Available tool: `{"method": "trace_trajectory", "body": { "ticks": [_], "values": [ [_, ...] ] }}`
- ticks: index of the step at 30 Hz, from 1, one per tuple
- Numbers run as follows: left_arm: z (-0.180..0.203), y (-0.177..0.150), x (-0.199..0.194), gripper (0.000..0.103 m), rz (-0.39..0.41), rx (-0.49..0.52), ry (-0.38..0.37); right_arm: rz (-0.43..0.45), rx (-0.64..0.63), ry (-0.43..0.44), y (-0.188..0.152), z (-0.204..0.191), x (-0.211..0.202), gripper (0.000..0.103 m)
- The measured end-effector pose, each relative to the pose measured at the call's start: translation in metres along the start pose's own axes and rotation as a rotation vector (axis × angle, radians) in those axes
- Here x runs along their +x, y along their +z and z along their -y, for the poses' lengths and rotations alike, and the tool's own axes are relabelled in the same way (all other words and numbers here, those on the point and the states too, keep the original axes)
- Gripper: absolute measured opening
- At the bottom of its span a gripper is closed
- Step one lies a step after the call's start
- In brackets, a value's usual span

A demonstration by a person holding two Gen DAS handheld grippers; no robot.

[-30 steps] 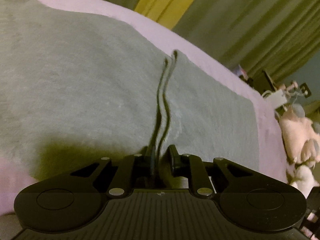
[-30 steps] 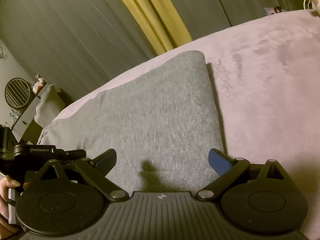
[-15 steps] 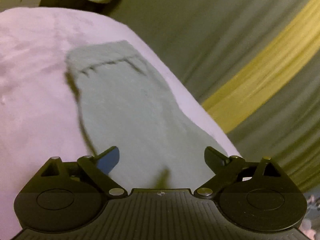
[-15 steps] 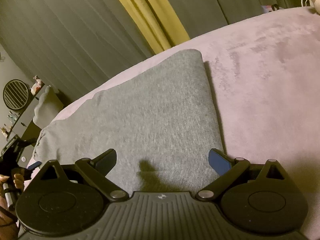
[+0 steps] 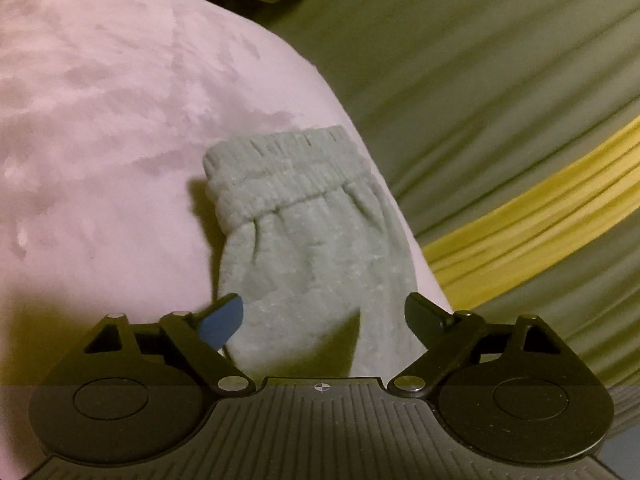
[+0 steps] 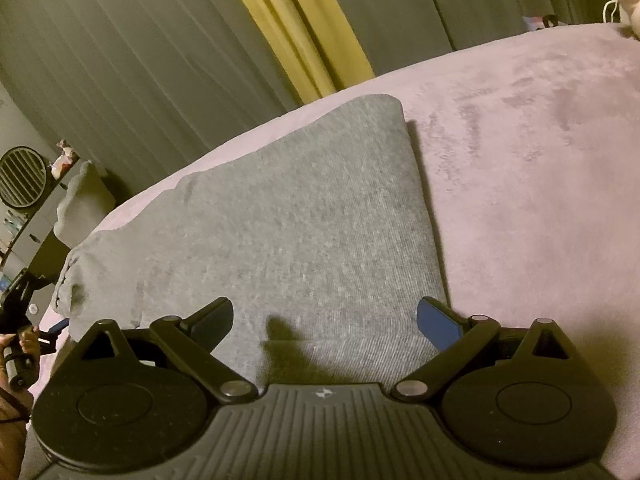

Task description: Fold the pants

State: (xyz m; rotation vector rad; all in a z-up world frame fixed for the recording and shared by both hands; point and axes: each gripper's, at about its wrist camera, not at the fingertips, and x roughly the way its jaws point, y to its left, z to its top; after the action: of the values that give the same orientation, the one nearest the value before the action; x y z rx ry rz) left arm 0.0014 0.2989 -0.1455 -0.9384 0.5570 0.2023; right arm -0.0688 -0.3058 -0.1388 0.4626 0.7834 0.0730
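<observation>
Grey pants [image 6: 288, 232] lie folded flat on the pink bedspread [image 6: 520, 152]; elastic waistband [image 5: 280, 172] at 12 o'clock from my left gripper [image 5: 324, 312]. Left jaws just closing slightly, spread wide, gripping nothing. Right gripper [image 6: 324, 316] gapes wide over cloth, empty too.

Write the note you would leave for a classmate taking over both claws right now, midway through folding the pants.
Left claw: open, nothing gripped; its jaws have just been opening, and it hovers near the elastic waistband end of the grey knit pants.
Right claw: open, empty, hovering over the grey pants' smooth folded panel.
Pants lie on the pink plush bedspread, near its edge by the grey and yellow curtains.
Done: pants lie flat in a folded stack, released.
Left, probably: one more fold bringing the waistband end across, then smooth it.
</observation>
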Motion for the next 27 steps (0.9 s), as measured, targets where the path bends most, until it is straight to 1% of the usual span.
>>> {"method": "trace_trajectory", "body": {
  "ticks": [3, 4, 7, 9, 13, 17, 19, 21, 22, 23, 25, 27],
  "values": [
    [-0.009, 0.002, -0.002, 0.094, 0.012, 0.008, 0.048, 0.001, 0.003, -0.001, 0.000, 0.000, 0.000, 0.098],
    [-0.013, 0.002, -0.002, 0.094, 0.016, 0.003, 0.037, 0.002, 0.005, 0.000, 0.000, 0.001, 0.001, 0.098],
    [-0.020, 0.003, 0.005, 0.094, -0.020, -0.035, -0.014, 0.002, 0.005, 0.001, 0.001, 0.001, 0.001, 0.098],
    [-0.020, 0.006, 0.012, 0.094, -0.023, -0.028, -0.043, 0.002, 0.006, 0.002, 0.001, 0.002, 0.001, 0.098],
    [-0.018, 0.009, 0.030, 0.094, -0.046, -0.027, -0.064, 0.003, 0.008, 0.002, 0.001, 0.002, 0.000, 0.098],
    [-0.018, 0.017, 0.043, 0.094, -0.040, -0.040, -0.065, 0.003, 0.009, 0.000, 0.001, 0.002, 0.000, 0.098],
    [-0.018, 0.022, 0.048, 0.094, -0.031, -0.050, -0.078, 0.002, 0.007, -0.003, 0.001, 0.002, 0.000, 0.098],
    [-0.020, 0.026, 0.055, 0.089, -0.022, -0.063, -0.127, 0.002, 0.004, -0.007, 0.000, 0.001, 0.001, 0.098],
    [-0.020, 0.027, 0.058, 0.080, -0.025, -0.069, -0.134, 0.002, 0.003, -0.010, 0.000, 0.001, 0.001, 0.099],
    [-0.020, 0.028, 0.061, 0.068, -0.025, -0.074, -0.134, 0.002, 0.002, -0.012, 0.000, 0.000, 0.001, 0.099],
    [-0.025, 0.030, 0.069, 0.053, -0.035, -0.088, -0.127, 0.003, 0.002, -0.018, 0.000, -0.001, 0.002, 0.099],
    [-0.031, 0.032, 0.075, 0.053, -0.043, -0.116, -0.134, 0.004, 0.002, -0.023, 0.000, -0.001, 0.003, 0.099]
  ]
}}
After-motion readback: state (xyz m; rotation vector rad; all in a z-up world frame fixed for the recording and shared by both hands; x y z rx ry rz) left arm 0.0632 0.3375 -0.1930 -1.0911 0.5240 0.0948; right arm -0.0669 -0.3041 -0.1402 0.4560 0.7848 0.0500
